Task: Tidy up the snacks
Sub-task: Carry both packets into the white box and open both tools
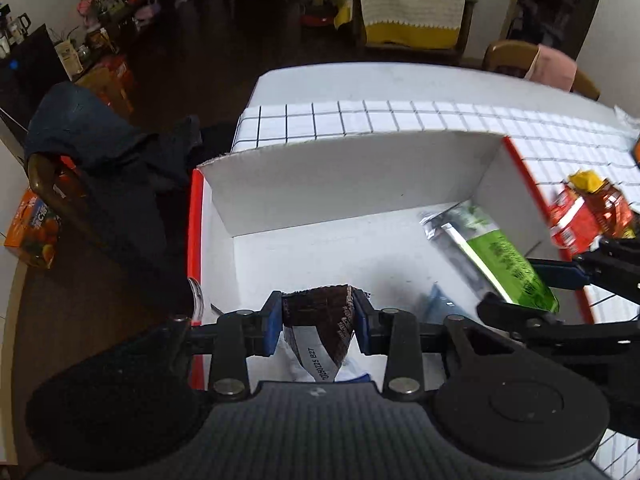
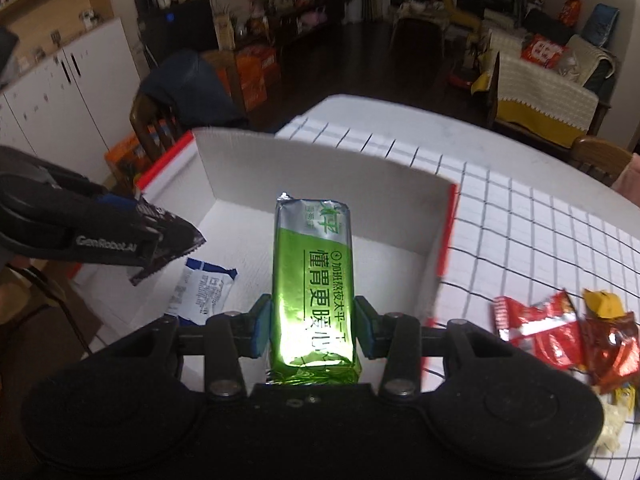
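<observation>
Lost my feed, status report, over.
Left gripper shut on dark packet. Right gripper shut on green packet. Both over white box. Nothing blocking.

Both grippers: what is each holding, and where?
Left gripper: dark packet, across its middle. Right gripper: green packet, pinched by its sides at the near end.

The box [image 2: 320,168] sits on the table [image 2: 520,220]; a small packet [image 2: 204,288] lies inside it, loose snacks [image 2: 560,332] outside to its right.

Both wrist cameras look steeply down, close over the white box [image 1: 352,168] — shared, seen from opposite sides.
</observation>
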Available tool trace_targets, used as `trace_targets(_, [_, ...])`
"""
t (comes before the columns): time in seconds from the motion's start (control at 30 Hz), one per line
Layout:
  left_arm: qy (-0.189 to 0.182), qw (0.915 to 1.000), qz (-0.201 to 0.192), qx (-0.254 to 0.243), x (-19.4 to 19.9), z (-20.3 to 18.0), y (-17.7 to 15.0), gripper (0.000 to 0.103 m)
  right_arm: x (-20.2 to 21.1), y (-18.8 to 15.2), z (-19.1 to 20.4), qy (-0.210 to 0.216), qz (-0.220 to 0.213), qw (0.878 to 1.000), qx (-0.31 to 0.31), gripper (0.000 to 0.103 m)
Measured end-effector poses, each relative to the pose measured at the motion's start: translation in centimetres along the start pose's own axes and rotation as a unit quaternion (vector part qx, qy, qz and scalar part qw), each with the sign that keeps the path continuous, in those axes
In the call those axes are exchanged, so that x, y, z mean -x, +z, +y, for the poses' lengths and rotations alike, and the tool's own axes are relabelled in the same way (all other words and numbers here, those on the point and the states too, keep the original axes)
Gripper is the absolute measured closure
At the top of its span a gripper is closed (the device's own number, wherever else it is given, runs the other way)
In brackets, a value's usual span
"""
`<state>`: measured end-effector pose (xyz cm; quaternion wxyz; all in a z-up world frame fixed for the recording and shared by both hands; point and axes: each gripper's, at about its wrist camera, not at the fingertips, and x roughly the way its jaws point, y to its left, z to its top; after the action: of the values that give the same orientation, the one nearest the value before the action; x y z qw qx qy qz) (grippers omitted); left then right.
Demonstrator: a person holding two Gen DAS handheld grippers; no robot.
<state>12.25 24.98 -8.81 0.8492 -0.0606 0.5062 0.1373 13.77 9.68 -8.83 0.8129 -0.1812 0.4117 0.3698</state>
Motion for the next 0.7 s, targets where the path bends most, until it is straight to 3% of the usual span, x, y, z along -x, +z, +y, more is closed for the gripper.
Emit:
trace_targets(0.33, [0.011,0.9980,0.052,-0.036,-3.3,-0.9,1.2,0.068,-5.7,0.1,1.4,-0.001,0.063,0.998,0.015,0.062])
trace_targets(0.53, [0.018,0.9944,0.097,-0.038,-5.0,-1.3,2.1,0.067,-6.2,-0.1,1.6,-0.002,0.074,0.997,0.017,0.061])
trace_targets(0.7, [0.022,0.9924,0.113,-0.043,-5.5,-1.7,2.2,0.066,-6.0,-0.2,1.7,-0.001,0.080,0.997,0.020,0.061])
